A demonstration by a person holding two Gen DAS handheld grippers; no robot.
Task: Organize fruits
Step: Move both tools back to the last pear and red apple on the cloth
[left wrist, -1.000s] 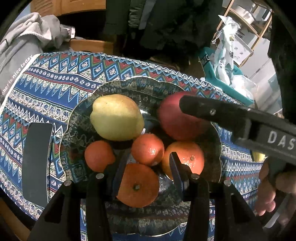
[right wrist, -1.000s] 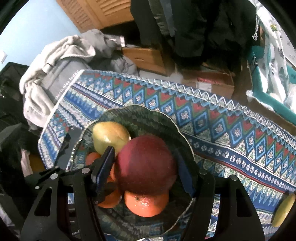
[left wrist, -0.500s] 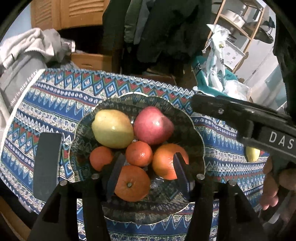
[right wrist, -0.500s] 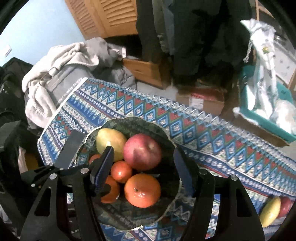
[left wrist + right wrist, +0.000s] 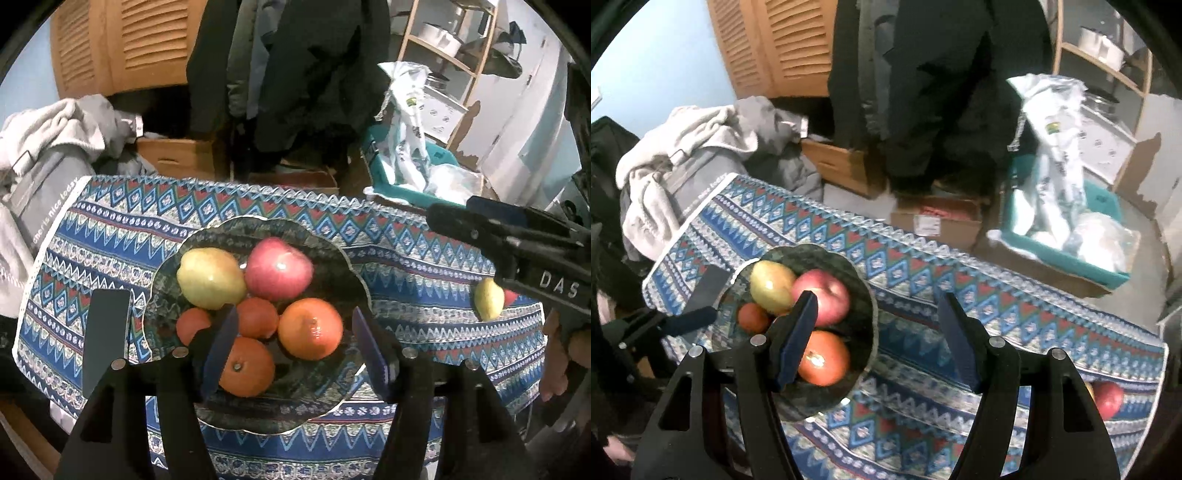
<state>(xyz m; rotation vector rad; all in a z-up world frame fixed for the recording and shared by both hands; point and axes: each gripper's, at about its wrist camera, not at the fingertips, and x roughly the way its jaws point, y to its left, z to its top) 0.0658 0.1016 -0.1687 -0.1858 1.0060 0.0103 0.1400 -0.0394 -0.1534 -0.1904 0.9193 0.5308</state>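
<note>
At frame centre, left wrist view: glass bowl [image 5: 354, 273] on the patterned cloth [image 5: 110, 229] covering the counter.
Bowl contents: yellow pear [image 5: 210, 282] upper left; red apple [image 5: 279, 268] touching it on the right; large orange [image 5: 310, 328] lower right; three smaller oranges, one at centre [image 5: 256, 317], one at left [image 5: 192, 325], one at bottom [image 5: 246, 365].
Left tongs [image 5: 295, 354]: wide apart, holding nothing, above the bowl's near side; the left blue pad overlaps the bottom orange in the picture.
Right tongs [image 5: 877, 341]: wide apart, holding nothing, over the cloth just right of the bowl; also seen at the right edge of the left view.
Loose fruit: second pear [image 5: 488, 298] on the cloth, right side of frame, well apart from the bowl; second red apple [image 5: 1108, 398] just beside it, lower right of the right view.
Other: dark flat slab [image 5: 105, 339] lying left of the bowl.
</note>
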